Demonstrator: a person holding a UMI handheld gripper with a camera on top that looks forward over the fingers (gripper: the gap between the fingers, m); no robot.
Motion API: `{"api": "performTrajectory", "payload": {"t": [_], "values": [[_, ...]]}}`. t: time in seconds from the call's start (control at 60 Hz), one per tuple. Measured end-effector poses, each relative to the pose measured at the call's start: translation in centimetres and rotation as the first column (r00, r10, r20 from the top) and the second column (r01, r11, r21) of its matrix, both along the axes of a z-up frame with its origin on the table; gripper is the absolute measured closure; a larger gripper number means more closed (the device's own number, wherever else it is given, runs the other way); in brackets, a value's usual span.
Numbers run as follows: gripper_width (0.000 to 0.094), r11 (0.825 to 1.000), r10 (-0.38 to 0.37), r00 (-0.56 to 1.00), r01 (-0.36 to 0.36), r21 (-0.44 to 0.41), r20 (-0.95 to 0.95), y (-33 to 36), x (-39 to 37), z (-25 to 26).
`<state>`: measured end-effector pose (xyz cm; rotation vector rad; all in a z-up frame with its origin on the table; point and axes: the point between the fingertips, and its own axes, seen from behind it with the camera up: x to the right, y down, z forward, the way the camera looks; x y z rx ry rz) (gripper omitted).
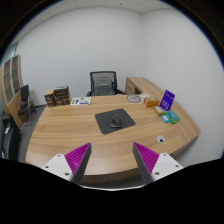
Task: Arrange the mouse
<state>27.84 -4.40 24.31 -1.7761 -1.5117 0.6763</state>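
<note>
Gripper point(111, 160) fingers stand wide apart, holding nothing, well short of the mouse point(119, 121), apparently on the pad point(114, 121). Likely light, hard, smooth: grasp its flanks.

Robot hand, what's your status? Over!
Tongs open, empty, above desk. Mouse on mat, beyond tongs. Nothing in the way.

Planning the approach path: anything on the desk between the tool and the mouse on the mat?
Nothing visible. The tool is open, and only bare desk lies between it and the mouse on the dark mat.
</note>
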Motion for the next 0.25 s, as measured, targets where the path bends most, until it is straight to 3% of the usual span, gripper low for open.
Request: {"api": "performTrajectory", "payload": {"t": [0.25], "values": [[0.0086,1.000,0.001,1.000,-0.001,0.012,-0.012,0.13,0.50,0.11]]}}
